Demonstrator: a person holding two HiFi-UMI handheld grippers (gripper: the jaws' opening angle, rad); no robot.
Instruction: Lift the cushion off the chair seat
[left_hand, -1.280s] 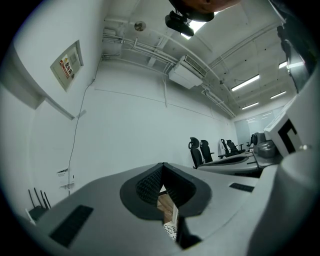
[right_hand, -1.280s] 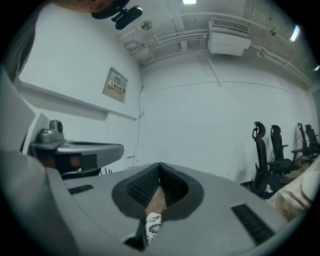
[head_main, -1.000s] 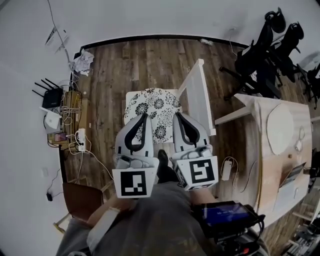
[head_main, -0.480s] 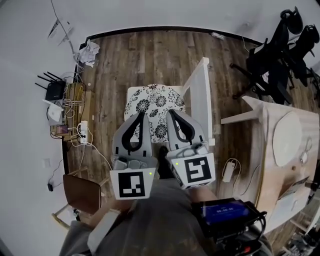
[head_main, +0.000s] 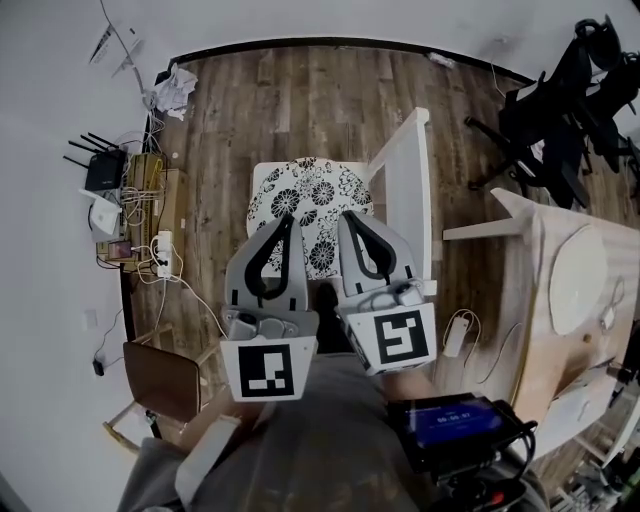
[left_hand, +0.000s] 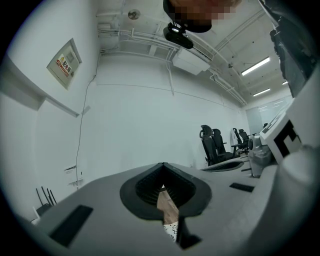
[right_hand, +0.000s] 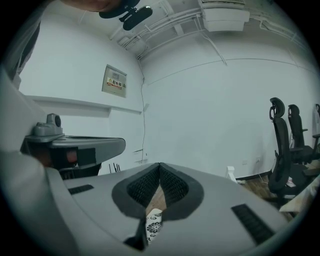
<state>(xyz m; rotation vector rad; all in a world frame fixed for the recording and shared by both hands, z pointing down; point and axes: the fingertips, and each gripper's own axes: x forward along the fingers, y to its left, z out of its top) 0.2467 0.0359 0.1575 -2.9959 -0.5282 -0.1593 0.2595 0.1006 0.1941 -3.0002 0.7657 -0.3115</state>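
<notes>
Floral black-and-white cushion lies flat on the white chair seat. Left gripper and right gripper hover over its near half, both with jaws closed together, holding nothing.

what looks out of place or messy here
The floral cushion lies flat on the white chair, nothing askew there. By the left wall, a crumpled white wad lies on the floor, and a loose tangle of cables sprawls.
</notes>
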